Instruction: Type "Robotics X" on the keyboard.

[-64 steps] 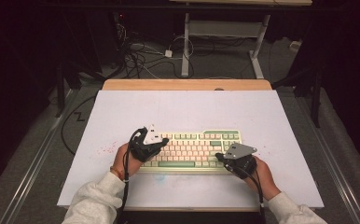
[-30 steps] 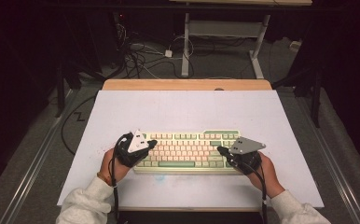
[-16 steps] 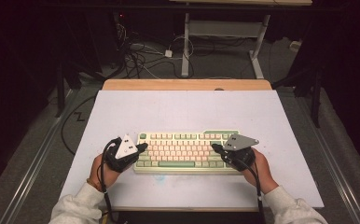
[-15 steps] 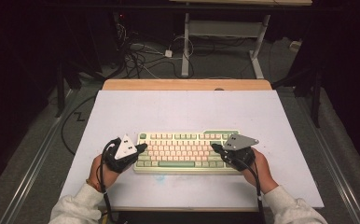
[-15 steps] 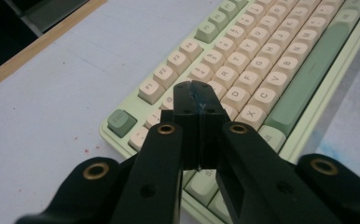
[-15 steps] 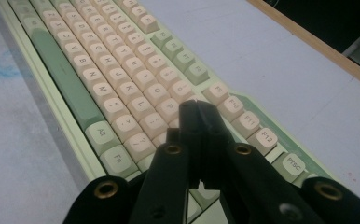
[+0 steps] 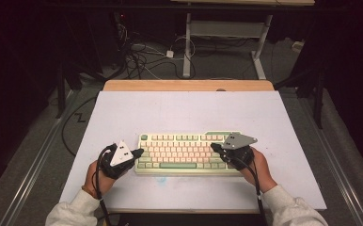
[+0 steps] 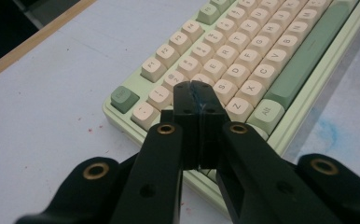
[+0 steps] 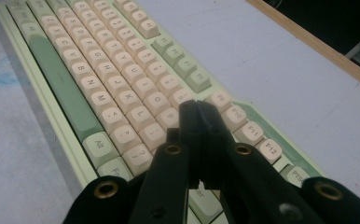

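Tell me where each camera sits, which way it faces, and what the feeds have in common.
High view: above the person's side, looking forward and down on the table; both forearms, the left claw and the right claw show.
Left gripper view: on the left claw, looking along its shut jaws over the keyboard's Esc end.
Right gripper view: on the right claw, shut jaws over the keyboard's function-key end.
Shared: all three show the keyboard.

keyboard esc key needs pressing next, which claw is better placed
Left. The left claw, shut, sits at the keyboard's left end, near the green Esc key. The right claw, also shut, hovers over the right-hand keys.
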A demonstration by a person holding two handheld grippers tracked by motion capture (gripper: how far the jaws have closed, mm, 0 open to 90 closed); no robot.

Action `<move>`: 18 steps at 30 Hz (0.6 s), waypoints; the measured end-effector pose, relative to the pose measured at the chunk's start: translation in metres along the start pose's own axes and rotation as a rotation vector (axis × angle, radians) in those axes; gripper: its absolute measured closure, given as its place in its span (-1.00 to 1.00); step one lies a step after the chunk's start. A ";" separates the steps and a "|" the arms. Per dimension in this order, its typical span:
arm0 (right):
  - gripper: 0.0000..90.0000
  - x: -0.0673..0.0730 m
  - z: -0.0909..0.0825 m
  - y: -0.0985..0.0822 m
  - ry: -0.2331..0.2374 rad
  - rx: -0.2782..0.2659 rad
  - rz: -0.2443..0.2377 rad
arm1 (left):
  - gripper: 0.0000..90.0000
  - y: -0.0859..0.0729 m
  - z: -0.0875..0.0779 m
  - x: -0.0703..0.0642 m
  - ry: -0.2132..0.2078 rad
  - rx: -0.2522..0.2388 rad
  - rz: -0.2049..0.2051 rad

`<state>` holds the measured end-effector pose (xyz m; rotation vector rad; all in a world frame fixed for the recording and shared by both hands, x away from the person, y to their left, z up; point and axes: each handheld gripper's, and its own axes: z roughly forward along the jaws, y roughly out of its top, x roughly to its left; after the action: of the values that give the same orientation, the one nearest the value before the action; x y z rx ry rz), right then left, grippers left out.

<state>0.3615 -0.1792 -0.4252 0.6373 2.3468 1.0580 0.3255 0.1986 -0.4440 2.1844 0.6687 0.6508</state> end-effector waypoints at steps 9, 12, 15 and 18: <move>1.00 0.002 0.011 0.007 0.014 0.004 -0.009 | 0.94 -0.004 0.001 -0.002 -0.012 0.014 0.001; 1.00 0.003 0.016 0.010 0.018 0.014 -0.011 | 0.94 -0.005 0.001 -0.002 -0.012 0.017 0.001; 1.00 0.004 0.022 0.012 0.025 0.021 -0.012 | 0.94 -0.005 0.002 -0.001 -0.016 0.018 -0.001; 1.00 0.006 0.030 0.015 0.034 0.032 -0.016 | 0.94 -0.006 0.003 -0.001 -0.021 0.022 0.001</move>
<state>0.3780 -0.1502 -0.4325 0.6152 2.3987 1.0343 0.3249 0.1995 -0.4504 2.2087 0.6669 0.6235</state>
